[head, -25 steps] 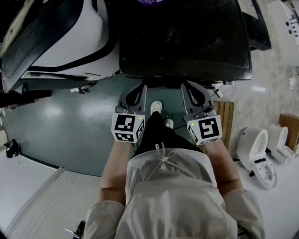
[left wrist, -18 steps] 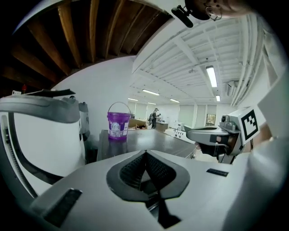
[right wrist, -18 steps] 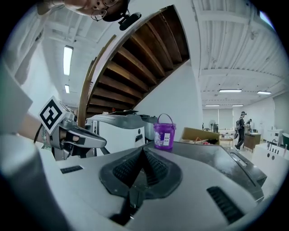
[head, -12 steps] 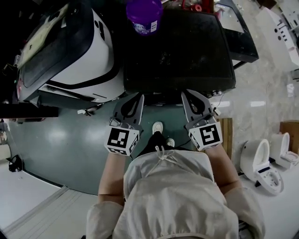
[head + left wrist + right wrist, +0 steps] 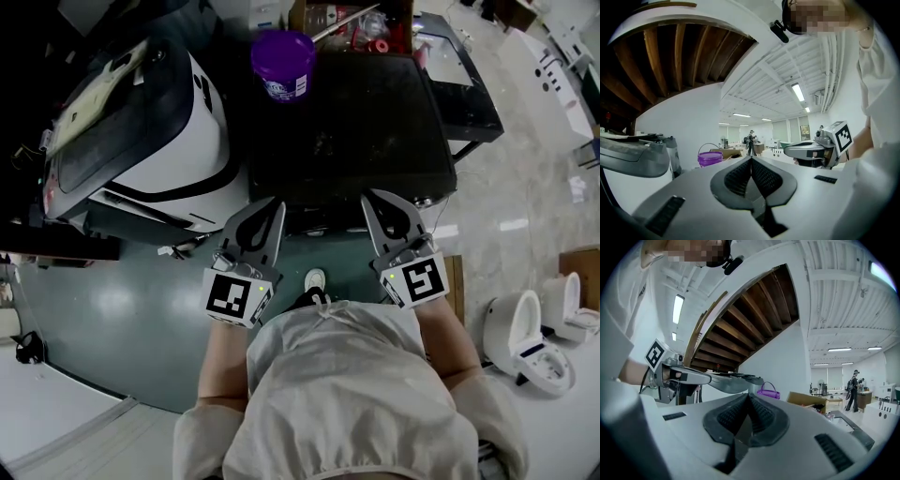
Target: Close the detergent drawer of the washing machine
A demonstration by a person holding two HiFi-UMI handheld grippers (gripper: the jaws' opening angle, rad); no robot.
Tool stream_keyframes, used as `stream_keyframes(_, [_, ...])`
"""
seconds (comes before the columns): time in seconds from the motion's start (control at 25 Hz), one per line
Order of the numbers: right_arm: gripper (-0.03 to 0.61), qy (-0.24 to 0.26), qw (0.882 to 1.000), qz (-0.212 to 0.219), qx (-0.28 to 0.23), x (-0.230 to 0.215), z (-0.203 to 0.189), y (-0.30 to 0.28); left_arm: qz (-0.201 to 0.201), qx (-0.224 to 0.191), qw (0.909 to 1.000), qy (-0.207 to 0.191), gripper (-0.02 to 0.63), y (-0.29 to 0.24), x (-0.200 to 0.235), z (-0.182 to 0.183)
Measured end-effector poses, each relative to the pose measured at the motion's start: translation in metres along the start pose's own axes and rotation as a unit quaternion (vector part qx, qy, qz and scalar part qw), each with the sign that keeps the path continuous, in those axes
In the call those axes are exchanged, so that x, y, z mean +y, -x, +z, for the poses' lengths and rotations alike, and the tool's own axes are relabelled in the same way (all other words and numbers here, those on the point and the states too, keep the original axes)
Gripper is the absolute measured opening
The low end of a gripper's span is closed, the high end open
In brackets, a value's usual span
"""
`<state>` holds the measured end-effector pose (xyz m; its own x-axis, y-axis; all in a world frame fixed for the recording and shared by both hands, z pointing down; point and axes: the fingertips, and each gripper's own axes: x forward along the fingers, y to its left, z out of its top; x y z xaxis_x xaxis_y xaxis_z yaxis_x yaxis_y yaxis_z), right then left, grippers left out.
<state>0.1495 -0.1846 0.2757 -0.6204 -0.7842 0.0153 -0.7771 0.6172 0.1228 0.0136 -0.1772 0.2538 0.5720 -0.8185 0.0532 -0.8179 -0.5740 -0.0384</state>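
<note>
Detergent drawer: cannot be made out in any view. It belongs to the washing machine (image 5: pixel 347 112), which is dark-topped and stands straight ahead of the person. The machine's front face is hidden under the near edge of its top.

Left tongs (image 5: pixel 273 206): jaws pressed together, ribbed pads meeting, nothing between them. The tips lie at the left part of the machine's near edge. Whether they touch it cannot be told.

Right tongs (image 5: pixel 371 200): jaws likewise together, nothing held. The tips lie at the right part of the same edge, parallel to the left tongs and apart from them.

White shoe (image 5: pixel 316 278): on the floor below, between the two tongs.

Pale garment (image 5: pixel 337 394): worn by the person, filling the lower middle of the head view.

Purple bucket (image 5: pixel 283 58): has a handle and stands upright at the far left corner of the machine's top.

White appliance (image 5: pixel 178 159): dark-lidded, just beside the washing machine on its left.

Cardboard box (image 5: pixel 339 13): beyond the machine, holding clutter.

Wooden slat panel (image 5: pixel 456 274): on the floor, just right of the right forearm.

Green floor (image 5: pixel 112 281): under the person and to the left.

Pale tiles (image 5: pixel 525 206): to the right.

Two white toilets (image 5: pixel 525 342): on the pale tiles at far right.
</note>
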Motion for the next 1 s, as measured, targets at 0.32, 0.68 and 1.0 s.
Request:
stream_keyframes(0.32, [0.002,0.006,1.0,0.018,0.0,0.01,0.007,0.004,-0.004,-0.01,0.9999,0.007,0.02,0.002,-0.007,0.014])
stream_keyframes(0.68, [0.002,0.003,1.0,0.024,0.007,0.015,0.005,0.005,0.002,0.001,1.0,0.008,0.02,0.003,-0.005,0.005])
stream_keyframes(1.0, [0.002,0.001,1.0,0.017,0.006,0.013,0.003,0.004,0.002,0.002,0.9999,0.01,0.02,0.005,-0.003,0.003])
